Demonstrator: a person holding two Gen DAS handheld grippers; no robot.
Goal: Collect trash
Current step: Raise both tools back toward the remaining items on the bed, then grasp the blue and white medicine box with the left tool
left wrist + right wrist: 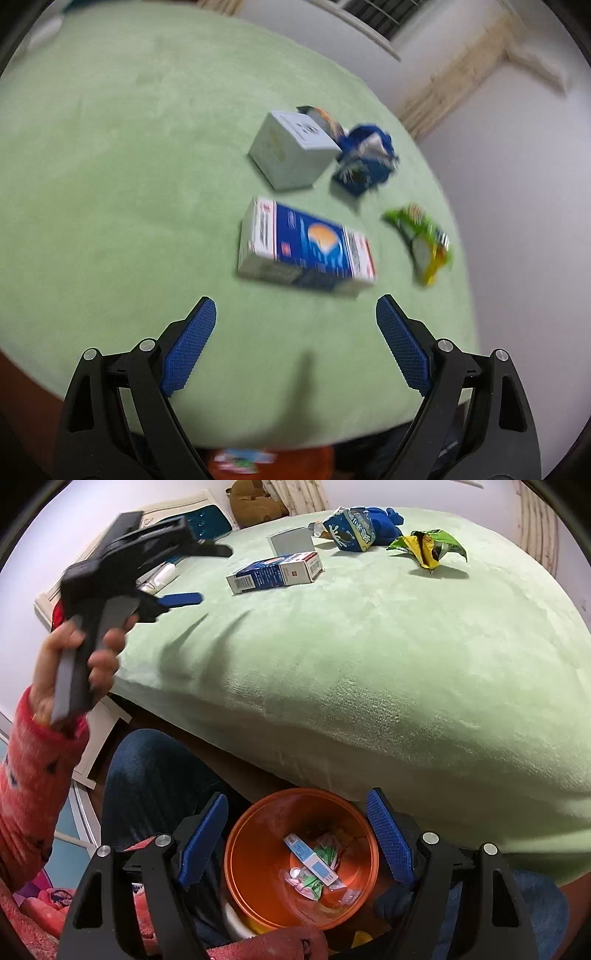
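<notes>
Nearest the right wrist camera, at the bottom of its frame, the right gripper (297,832) stands wide with nothing between its blue pads, hanging directly over one orange bucket (240,853). Inside the bucket lie a few discarded pieces: one long white-and-blue carton (312,860), a crumpled green-and-white wrapper (327,853) and some small bits too unclear to name. Left of the bucket is the person's leg in blue jeans (155,782).

At the left of that frame a hand (79,664) in a pink sleeve (33,771) grips the handle of the left gripper (212,574), whose jaws are spread wide and carry nothing; in its own blurred view the left gripper sits at the bottom of the frame above the green blanket.

Further off, on the bed's green blanket (369,664), five pieces of trash remain in the upper part of the frame: one blue-and-white medicine box (275,572) lying flat, closest; one pale square box (291,542) just behind it; one green-and-yellow snack wrapper (428,548) to the right; one blue milk carton (349,530); and one crumpled blue bag (384,518) touching the carton.

At the top, beyond the bed, sits one brown plush toy (253,502).
</notes>
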